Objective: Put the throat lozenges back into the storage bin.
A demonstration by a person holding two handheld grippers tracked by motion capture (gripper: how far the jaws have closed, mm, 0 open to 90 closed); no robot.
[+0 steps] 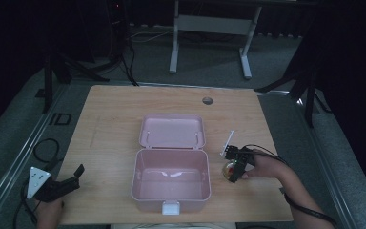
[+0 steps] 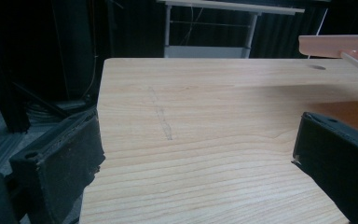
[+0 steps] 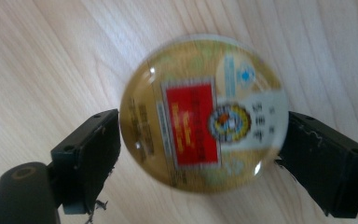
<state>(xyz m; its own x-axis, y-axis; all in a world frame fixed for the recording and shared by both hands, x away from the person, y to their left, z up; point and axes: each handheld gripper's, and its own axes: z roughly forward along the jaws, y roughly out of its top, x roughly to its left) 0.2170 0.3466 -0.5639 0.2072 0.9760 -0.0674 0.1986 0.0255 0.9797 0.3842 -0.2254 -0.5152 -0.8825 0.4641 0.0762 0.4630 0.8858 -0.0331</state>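
One round capsule (image 3: 203, 114), clear-domed with a red and white label, is lying on the wooden table (image 1: 109, 109) just right of the pink box (image 1: 145, 183); both jaws of the right gripper (image 1: 232, 168) are pressing its sides, grasping it. Pink box is sitting open at the table's centre, its lid (image 1: 172, 130) lying back behind it, a white latch (image 1: 170, 207) at its front. Left gripper (image 1: 69, 180) is resting at the table's near left corner, jaws spread wide over bare wood, holding nothing

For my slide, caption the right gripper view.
Right tool closes on a clear capsule ball above the wooden table.
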